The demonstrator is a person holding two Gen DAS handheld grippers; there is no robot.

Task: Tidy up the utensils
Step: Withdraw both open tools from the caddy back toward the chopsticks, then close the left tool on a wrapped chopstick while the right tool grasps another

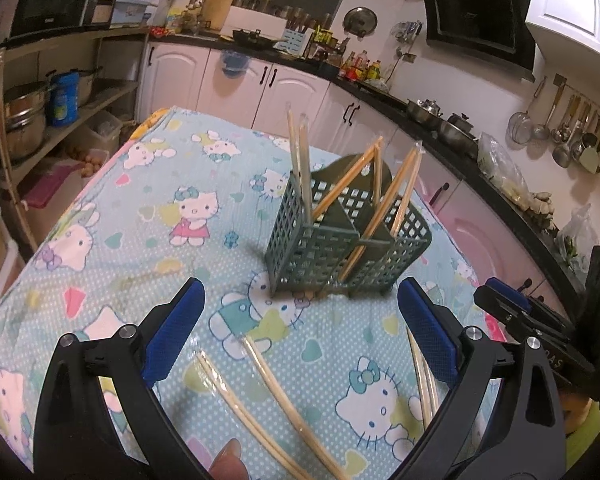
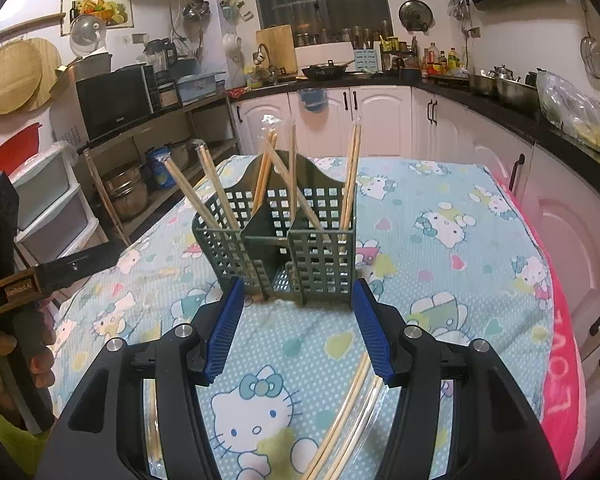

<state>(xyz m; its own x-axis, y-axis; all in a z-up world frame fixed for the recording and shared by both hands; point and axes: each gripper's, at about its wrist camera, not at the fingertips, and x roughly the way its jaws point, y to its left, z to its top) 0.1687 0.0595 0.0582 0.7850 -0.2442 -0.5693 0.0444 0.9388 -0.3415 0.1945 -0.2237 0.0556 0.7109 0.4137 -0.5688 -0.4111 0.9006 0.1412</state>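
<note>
A dark green lattice utensil holder (image 1: 340, 240) stands on the Hello Kitty tablecloth (image 1: 160, 216), with several wrapped chopstick pairs (image 1: 300, 160) leaning in its compartments; it also shows in the right wrist view (image 2: 284, 240). More wrapped chopsticks lie flat on the cloth: two pairs (image 1: 276, 396) between my left gripper's fingers, one (image 1: 422, 376) by its right finger. My left gripper (image 1: 300, 312) is open and empty, above the cloth in front of the holder. My right gripper (image 2: 298, 316) is open and empty, just in front of the holder, above a loose pair (image 2: 340, 420).
The right gripper's body (image 1: 540, 332) is at the left wrist view's right edge. The left gripper's handle (image 2: 40, 276) is at the right wrist view's left edge. Kitchen counters (image 1: 380, 88), cabinets and open shelves (image 1: 60, 120) surround the table. A pink cloth edge (image 2: 560, 340) runs along the table's right side.
</note>
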